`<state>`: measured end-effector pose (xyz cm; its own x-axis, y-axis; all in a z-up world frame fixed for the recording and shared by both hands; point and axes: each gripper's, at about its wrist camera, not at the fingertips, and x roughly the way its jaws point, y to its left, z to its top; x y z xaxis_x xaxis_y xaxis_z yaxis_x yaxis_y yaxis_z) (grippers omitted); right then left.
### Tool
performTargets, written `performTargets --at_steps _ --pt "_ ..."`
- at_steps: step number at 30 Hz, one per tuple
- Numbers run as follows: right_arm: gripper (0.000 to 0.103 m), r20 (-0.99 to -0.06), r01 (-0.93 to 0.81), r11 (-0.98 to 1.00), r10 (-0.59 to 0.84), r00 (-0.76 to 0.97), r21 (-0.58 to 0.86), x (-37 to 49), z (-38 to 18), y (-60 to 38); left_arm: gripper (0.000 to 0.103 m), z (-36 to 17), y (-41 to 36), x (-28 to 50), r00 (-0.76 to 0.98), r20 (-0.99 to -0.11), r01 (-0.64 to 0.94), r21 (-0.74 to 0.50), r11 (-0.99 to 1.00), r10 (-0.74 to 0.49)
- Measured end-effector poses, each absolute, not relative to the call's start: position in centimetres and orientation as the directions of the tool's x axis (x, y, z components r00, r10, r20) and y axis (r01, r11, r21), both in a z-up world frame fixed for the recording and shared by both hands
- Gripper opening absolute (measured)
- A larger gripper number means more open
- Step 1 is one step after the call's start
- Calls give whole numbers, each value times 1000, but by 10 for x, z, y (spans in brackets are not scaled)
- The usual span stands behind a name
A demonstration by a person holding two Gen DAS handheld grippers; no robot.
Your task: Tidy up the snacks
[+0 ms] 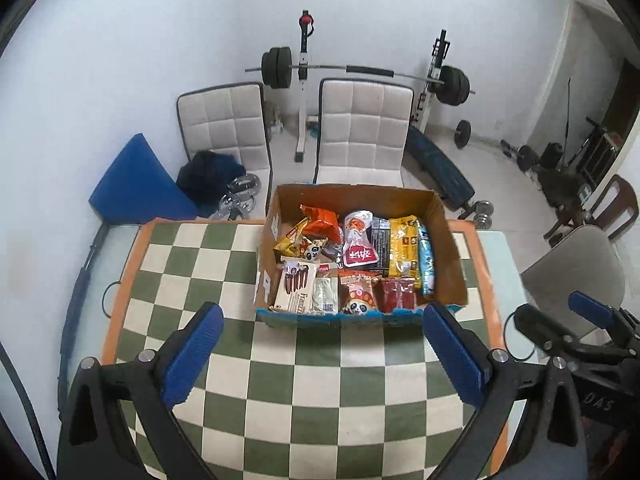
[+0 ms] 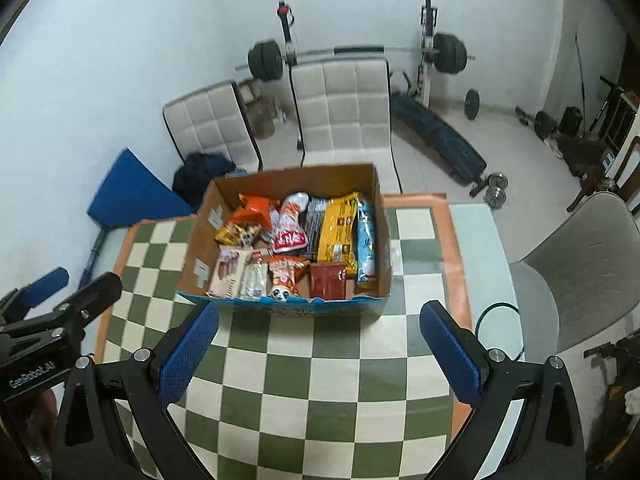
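Left wrist view: bench with green-and-cream checkered cloth, orange border. Cardboard box sits at the far middle of the cloth, its far wall at the cloth's far edge, top open. Two white padded chairs just beyond the box, weight bench with barbell behind them by the wall. Grey chair off the bench's right side.

Left gripper hovers over the cloth on the near side of the box, fingers spread wide apart, nothing between them; blue pads pointing toward the box front. Right gripper alongside, same pose, also wide open and empty, aimed slightly at the box's right half. Each gripper shows at the edge of the other's view.

Open cloth from the box's near wall to the grippers, bare; a strip of cloth free left and right of the box.

Box is packed with snacks: yellow bag and light blue packet along the right wall, red-and-white pouch centre, orange bag far left, Franzzi wafer box near left, panda packet and red packet at the near wall.
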<state>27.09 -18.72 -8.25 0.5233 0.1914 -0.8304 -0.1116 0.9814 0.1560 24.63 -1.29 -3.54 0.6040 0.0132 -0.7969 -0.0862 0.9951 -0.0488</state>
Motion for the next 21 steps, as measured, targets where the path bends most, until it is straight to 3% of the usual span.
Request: performTargets --at_steps 21 --pt "102 -754 -124 984 180 632 131 155 14 -199 102 30 -11 144 715 -698 -86 -36 996 36"
